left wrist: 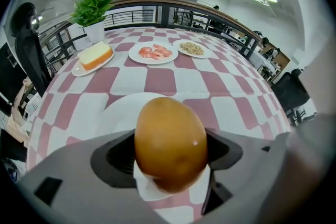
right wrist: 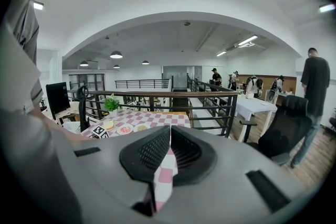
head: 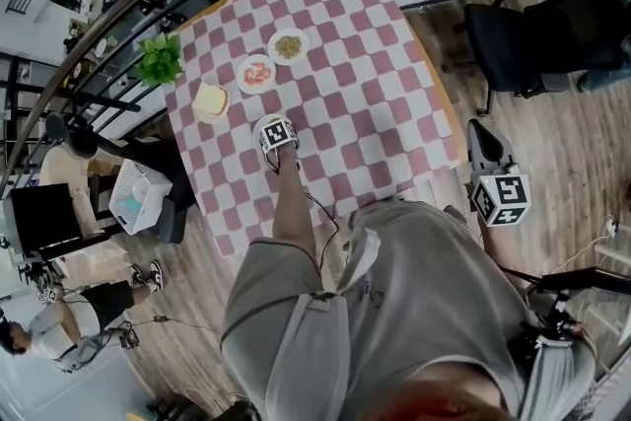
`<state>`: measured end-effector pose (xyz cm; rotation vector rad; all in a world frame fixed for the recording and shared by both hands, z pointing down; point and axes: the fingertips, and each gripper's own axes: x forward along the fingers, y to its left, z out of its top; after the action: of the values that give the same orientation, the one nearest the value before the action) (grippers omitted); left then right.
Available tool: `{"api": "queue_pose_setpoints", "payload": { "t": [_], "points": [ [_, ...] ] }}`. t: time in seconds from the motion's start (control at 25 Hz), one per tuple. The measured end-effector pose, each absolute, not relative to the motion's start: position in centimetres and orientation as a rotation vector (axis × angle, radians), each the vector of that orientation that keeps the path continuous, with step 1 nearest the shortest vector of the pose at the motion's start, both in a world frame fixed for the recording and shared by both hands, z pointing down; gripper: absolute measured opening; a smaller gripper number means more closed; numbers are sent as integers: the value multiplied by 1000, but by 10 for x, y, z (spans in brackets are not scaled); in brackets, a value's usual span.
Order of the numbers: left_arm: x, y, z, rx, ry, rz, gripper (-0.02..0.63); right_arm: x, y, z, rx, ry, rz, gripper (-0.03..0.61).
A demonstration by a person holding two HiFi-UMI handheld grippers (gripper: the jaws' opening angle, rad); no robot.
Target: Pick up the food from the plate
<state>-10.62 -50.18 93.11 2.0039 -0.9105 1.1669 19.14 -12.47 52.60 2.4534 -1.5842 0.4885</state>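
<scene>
While we held the left gripper [left wrist: 170, 153] over the checked table [left wrist: 160, 80], its two pads were pressed against the sides of a smooth, brown, egg-shaped piece of food [left wrist: 169, 139], so the grip was on the food. That food sat just above a white plate [left wrist: 119, 108] at the near side of the table, well apart from the potted plant [left wrist: 93, 5] at the far corner. Just beside the plant lay a plate with a yellow slice [left wrist: 94, 55]; farther from the plant along the same row came a plate of pink pieces [left wrist: 154, 52], then a plate of brown grains [left wrist: 191, 49]. We kept the right gripper [right wrist: 168, 157] off the table, well away from the plant, its jaws drawn together with nothing between them. Each gripper's cube bore black-and-white square markers.
</scene>
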Motion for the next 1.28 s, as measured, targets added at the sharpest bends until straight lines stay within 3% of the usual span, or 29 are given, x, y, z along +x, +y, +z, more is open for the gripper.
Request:
{"api": "queue_pose_setpoints", "payload": {
  "t": [0.6,0.96,1.16,1.28],
  "points": [
    [-130,-496,883,2085,-941,1060,371,197,-147,517,2419,-1689,441,17],
    [-117,-475,788,2477,-745,1216,371,162,-200,532,2216,-1916,446,17],
    [-131,-459,740,2667,-677,1446,371,139,-228,536,2123,-2032,427,17],
    [-132,-457,722,2724,-693,1412,371,130,-238,539,2090,-2069,431,17]
  ]
}}
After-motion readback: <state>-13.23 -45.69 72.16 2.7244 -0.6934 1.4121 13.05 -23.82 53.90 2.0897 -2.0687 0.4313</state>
